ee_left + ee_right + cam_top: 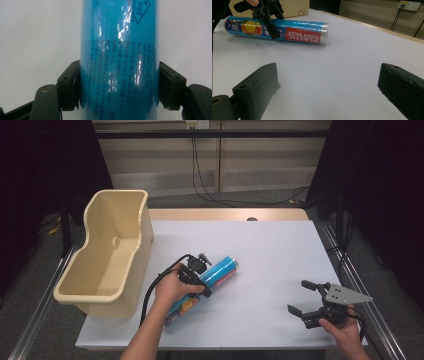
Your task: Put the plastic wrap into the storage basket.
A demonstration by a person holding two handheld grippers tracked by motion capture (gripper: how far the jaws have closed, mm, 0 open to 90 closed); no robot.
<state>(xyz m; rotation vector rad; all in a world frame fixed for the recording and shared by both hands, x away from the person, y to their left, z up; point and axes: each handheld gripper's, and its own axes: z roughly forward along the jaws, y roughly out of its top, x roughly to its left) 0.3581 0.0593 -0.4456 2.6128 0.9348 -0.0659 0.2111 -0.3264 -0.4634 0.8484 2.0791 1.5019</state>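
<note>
Your left hand-held gripper (200, 282) is clamped across the blue plastic food wrap roll (220, 270), one black pad pressed against each side of the roll's body, as the left gripper view confirms (119, 82). That roll lies flat on the white desk (270, 255), angled, just right of the beige plastic bin (107, 255) standing at the desk's left edge. Your right hand-held gripper (306, 299) rests near the desk's front right corner, jaws spread wide apart with nothing between them, well apart from the roll.
</note>
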